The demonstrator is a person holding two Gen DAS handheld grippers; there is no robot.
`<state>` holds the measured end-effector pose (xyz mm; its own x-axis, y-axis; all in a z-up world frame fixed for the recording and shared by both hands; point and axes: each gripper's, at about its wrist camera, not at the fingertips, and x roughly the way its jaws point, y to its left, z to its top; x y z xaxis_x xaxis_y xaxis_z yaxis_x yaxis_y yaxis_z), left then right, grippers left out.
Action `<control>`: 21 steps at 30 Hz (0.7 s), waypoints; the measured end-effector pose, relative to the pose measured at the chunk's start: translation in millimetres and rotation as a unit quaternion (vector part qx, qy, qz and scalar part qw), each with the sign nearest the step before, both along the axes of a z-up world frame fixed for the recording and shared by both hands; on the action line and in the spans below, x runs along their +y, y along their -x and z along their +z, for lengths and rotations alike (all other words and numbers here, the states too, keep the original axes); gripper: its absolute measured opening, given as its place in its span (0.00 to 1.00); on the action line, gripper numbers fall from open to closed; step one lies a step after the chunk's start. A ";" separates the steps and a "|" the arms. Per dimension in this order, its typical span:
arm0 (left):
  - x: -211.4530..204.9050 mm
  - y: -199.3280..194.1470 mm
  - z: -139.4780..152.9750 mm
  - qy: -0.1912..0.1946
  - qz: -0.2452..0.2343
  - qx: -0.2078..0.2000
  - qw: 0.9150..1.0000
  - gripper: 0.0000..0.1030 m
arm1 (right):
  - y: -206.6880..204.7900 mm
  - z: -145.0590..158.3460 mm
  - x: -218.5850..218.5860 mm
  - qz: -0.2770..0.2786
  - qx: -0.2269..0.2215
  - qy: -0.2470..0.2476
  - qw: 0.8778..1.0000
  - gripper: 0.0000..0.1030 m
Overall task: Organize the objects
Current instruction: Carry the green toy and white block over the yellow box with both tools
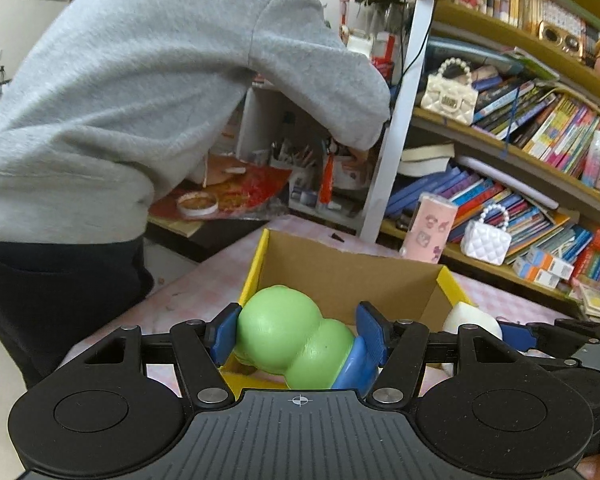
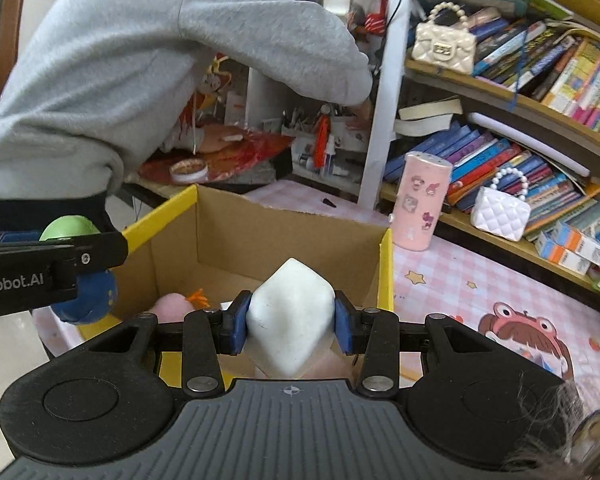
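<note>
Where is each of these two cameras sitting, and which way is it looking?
Left wrist: on the left gripper, looking along its fingers, which clamp a green toy over the cardboard box.
Right wrist: on the right gripper, looking along its fingers, which clamp a white toy above the same box.
Shared: the box, a bystander in grey, the bookshelf.

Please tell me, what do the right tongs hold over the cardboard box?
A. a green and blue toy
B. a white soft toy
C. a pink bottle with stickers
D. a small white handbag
B: in the right wrist view, the blue pads of the right tongs press on both sides of a white soft toy above the open cardboard box.
</note>
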<state>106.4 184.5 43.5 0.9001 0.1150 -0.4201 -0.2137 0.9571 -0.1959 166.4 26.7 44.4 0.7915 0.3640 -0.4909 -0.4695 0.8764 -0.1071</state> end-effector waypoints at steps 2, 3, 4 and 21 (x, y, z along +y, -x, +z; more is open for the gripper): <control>0.6 -11.6 -4.6 -0.003 -0.002 0.008 1.000 0.60 | -11.8 -5.4 4.0 0.006 0.006 0.011 1.000 0.38; 0.7 -16.3 -6.2 -0.005 -0.004 0.010 1.000 0.60 | -16.3 -8.4 5.6 0.009 0.009 0.016 1.000 0.38; 1.0 -20.5 -8.0 -0.008 -0.005 0.013 1.000 0.60 | -21.6 -10.9 7.1 0.010 0.014 0.020 1.000 0.38; -6.4 -77.5 -30.9 -0.047 -0.012 0.073 0.996 0.61 | -86.2 -35.0 22.9 0.052 0.077 0.090 0.992 0.38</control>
<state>183.9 178.1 12.6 0.8327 0.1390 -0.5360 -0.2106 0.9747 -0.0743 252.6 49.6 9.4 0.6650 0.3354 -0.6673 -0.5791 0.7957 -0.1772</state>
